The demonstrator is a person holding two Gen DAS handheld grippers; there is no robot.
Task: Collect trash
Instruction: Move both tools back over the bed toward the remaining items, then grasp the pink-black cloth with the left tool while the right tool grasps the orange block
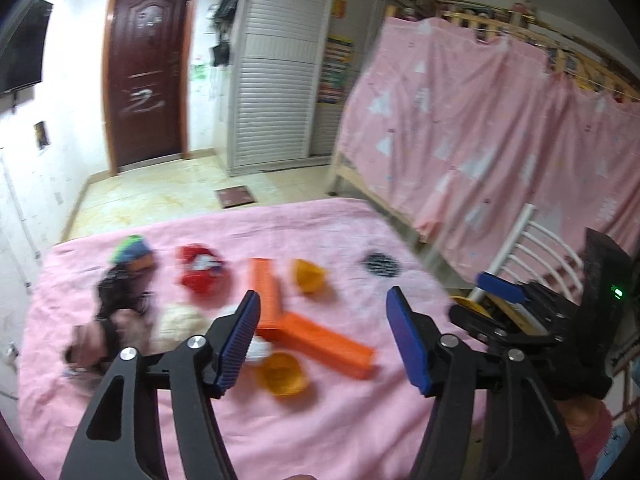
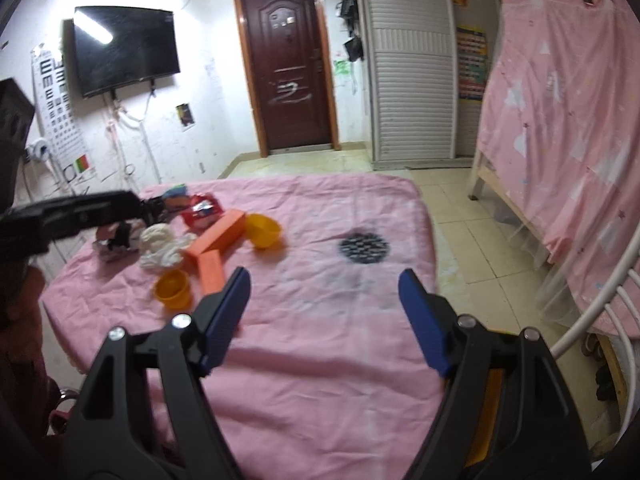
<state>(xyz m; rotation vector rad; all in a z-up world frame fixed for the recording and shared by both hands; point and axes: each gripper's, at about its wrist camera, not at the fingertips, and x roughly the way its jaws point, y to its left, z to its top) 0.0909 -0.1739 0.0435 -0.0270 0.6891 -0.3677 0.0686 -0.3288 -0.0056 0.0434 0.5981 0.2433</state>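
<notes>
Trash lies on a table under a pink cloth [image 1: 320,432]: two orange boxes [image 1: 266,292] [image 2: 218,236], two yellow cups [image 1: 282,372] [image 2: 174,290], a red wrapper [image 1: 202,272], crumpled white paper [image 2: 160,246], a dark wrapper [image 1: 116,292] and a black mesh disc [image 2: 364,248]. My left gripper [image 1: 323,294] hovers open over the orange boxes, nothing between its pads. My right gripper [image 2: 324,274] is open and empty over bare cloth, the disc just beyond it and the pile to its left. One of its blue pads [image 1: 500,287] shows at the right of the left wrist view.
A white metal chair back [image 2: 600,320] stands at the table's right side. Beyond it a pink curtain [image 1: 480,140] hangs over a wooden bunk bed. Tiled floor [image 2: 452,208], a brown door [image 2: 288,72] and a slatted wardrobe [image 1: 276,80] lie behind the table.
</notes>
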